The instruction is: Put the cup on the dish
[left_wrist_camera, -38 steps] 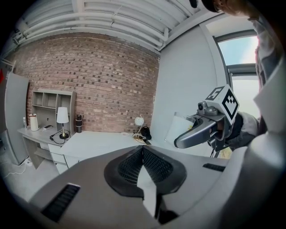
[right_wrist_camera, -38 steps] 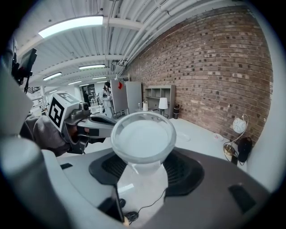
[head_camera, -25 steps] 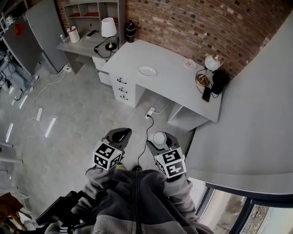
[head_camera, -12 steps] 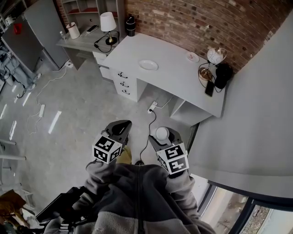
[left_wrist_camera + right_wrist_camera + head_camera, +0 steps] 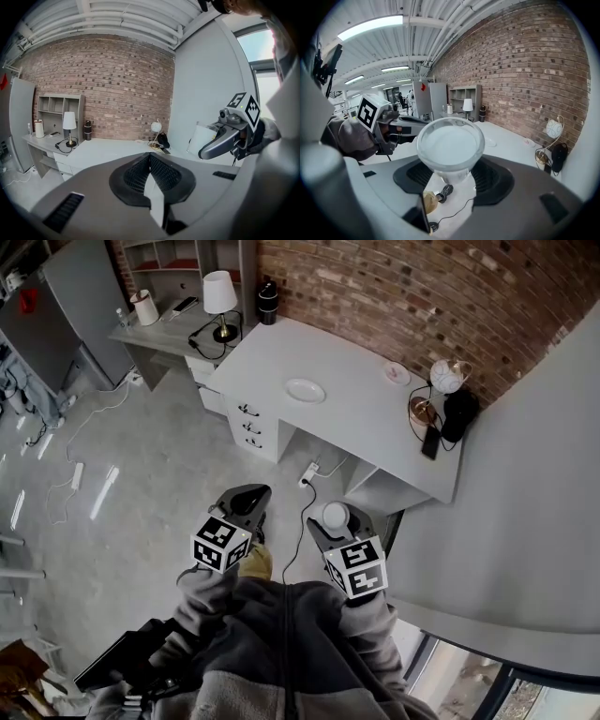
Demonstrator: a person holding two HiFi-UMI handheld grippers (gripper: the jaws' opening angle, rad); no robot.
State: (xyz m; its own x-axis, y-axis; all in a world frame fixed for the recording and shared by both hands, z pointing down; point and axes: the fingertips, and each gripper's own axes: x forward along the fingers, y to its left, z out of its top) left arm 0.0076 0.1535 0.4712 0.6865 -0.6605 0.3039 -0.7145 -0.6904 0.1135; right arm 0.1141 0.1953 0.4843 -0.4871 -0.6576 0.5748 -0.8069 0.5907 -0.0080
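Since a second ago a tan shoe (image 5: 255,563) has come into view beneath the left gripper (image 5: 246,498), whose jaws are closed and empty. Both grippers are held side by side before the torso. The right gripper (image 5: 333,526) still clamps the upright cup (image 5: 335,515), well apart from the dish (image 5: 305,390) on the desk (image 5: 375,427).

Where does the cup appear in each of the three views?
Head view: cup low centre, in the right gripper.
Left gripper view: cup at the right, held by that gripper.
Right gripper view: cup in the centre, between the jaws.
Shared landmark: the lamp with a white shade, seen in all three.
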